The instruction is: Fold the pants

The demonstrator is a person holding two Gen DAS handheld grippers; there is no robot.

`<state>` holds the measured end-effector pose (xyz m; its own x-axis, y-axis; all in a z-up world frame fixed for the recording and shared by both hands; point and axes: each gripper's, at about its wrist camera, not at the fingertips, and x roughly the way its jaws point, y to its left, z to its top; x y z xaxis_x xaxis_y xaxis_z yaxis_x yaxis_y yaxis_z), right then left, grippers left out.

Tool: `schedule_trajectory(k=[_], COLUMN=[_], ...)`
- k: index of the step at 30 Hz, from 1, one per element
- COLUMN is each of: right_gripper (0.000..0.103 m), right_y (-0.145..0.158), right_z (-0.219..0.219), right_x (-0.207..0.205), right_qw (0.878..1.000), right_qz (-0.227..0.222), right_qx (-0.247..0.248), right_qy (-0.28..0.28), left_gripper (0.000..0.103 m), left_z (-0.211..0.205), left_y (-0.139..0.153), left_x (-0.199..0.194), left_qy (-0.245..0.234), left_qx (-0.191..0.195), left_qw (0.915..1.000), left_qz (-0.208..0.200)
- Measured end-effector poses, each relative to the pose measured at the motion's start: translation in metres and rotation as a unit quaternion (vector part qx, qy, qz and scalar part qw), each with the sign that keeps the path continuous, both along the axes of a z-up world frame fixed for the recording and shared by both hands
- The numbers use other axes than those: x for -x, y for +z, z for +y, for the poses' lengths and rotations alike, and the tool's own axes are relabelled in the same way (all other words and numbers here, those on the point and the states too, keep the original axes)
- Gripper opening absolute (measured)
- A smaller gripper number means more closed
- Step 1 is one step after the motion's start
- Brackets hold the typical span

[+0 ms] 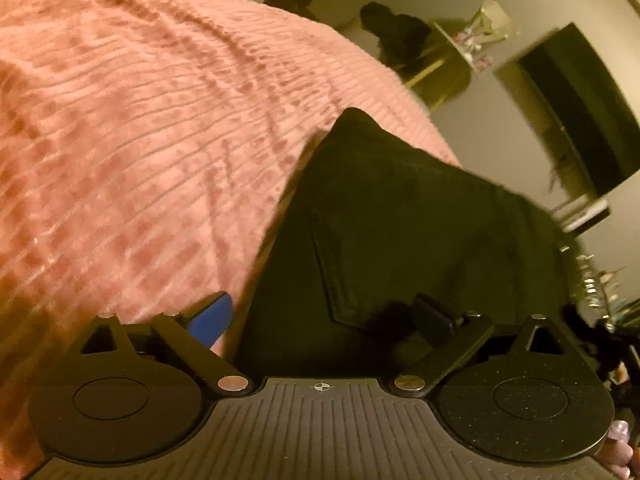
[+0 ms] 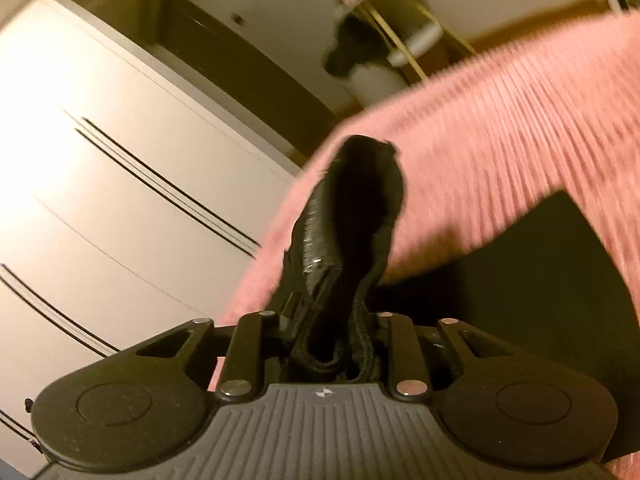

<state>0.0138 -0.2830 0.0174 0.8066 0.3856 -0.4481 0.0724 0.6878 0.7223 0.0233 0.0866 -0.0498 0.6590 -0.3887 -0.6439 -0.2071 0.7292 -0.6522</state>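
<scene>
- Holding bunched black pants point(image 2: 352, 240) in my right tool point(image 2: 332, 332), jaws nearly closed on the fabric, frame centre.
- Left tool point(image 1: 320, 316) gapes wide over pants lying on the pink blanket point(image 1: 140, 120).
- Only the right view shows the white wardrobe point(image 2: 100, 160), left.

Left wrist view looks forward and down along its gripper point(image 1: 324, 316), close over the black pants point(image 1: 400, 220) on the pink blanket point(image 1: 140, 120); right wrist view is tilted, close behind bunched pants point(image 2: 352, 240), facing a white wardrobe point(image 2: 120, 180); both share blanket, pants and a far shelf point(image 1: 452, 52).
</scene>
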Motion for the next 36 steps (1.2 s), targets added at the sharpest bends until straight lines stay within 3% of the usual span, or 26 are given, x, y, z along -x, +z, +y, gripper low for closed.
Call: schedule_trajectory(k=[4, 7, 10, 12, 13, 15, 16, 20, 23, 26, 27, 29, 31, 32, 34, 36], right_gripper=[0.021, 0.021, 0.021, 0.024, 0.027, 0.043, 0.043, 0.044, 0.041, 0.027, 0.026, 0.026, 0.026, 0.027, 0.050, 0.054], right_y=[0.020, 0.015, -0.002, -0.027, -0.042, -0.064, -0.067, -0.066, -0.080, -0.065, -0.056, -0.048, -0.047, -0.049, -0.058, -0.060], right_z=[-0.006, -0.020, -0.031, -0.041, -0.044, -0.056, -0.060, -0.065, -0.076, -0.066, -0.063, -0.063, -0.068, -0.068, -0.069, -0.076], right_x=[0.022, 0.035, 0.042, 0.033, 0.027, 0.025, 0.024, 0.031, 0.033, 0.037, 0.039, 0.043, 0.045, 0.045, 0.038, 0.043], right_qw=[0.999, 0.998, 0.993, 0.987, 0.984, 0.981, 0.981, 0.986, 0.983, 0.988, 0.991, 0.995, 0.995, 0.995, 0.986, 0.982], right_qz=[-0.027, -0.014, 0.026, 0.085, 0.116, 0.163, 0.169, 0.144, 0.150, 0.129, 0.112, 0.072, 0.059, 0.068, 0.135, 0.155], right_qx=[0.026, 0.047, 0.092, 0.106, 0.103, 0.060, 0.039, 0.000, -0.046, -0.017, -0.003, -0.025, -0.028, -0.005, 0.038, 0.018], right_qy=[-0.018, -0.044, -0.074, -0.087, -0.091, -0.088, -0.091, -0.083, -0.093, -0.086, -0.079, -0.070, -0.070, -0.075, -0.092, -0.106], left_gripper=[0.100, 0.100, 0.100, 0.101, 0.101, 0.101, 0.102, 0.102, 0.102, 0.101, 0.101, 0.101, 0.101, 0.101, 0.101, 0.101], left_z=[-0.004, -0.012, -0.022, -0.033, -0.038, -0.048, -0.050, -0.047, -0.047, -0.046, -0.047, -0.047, -0.046, -0.047, -0.048, -0.049], left_y=[0.002, 0.001, -0.002, -0.003, -0.002, -0.001, 0.000, -0.003, -0.004, 0.000, 0.003, 0.007, 0.007, 0.008, 0.013, 0.019], left_x=[0.002, 0.000, -0.003, -0.006, -0.006, -0.005, -0.005, -0.005, -0.007, -0.003, -0.001, 0.001, 0.001, 0.001, 0.002, 0.005], left_qy=[-0.020, -0.046, -0.078, -0.101, -0.113, -0.133, -0.137, -0.132, -0.127, -0.126, -0.127, -0.121, -0.121, -0.121, -0.115, -0.098], left_qx=[0.015, 0.012, -0.002, -0.030, -0.047, -0.077, -0.082, -0.068, -0.064, -0.049, -0.038, -0.037, -0.036, -0.037, -0.058, -0.093], left_qw=[0.9997, 0.9988, 0.9968, 0.9943, 0.9924, 0.9881, 0.9872, 0.9889, 0.9898, 0.9907, 0.9910, 0.9916, 0.9916, 0.9915, 0.9910, 0.9899], left_qz=[-0.005, 0.007, 0.015, 0.019, 0.015, 0.009, 0.007, 0.010, 0.011, -0.008, -0.019, -0.028, -0.029, -0.030, -0.036, -0.043])
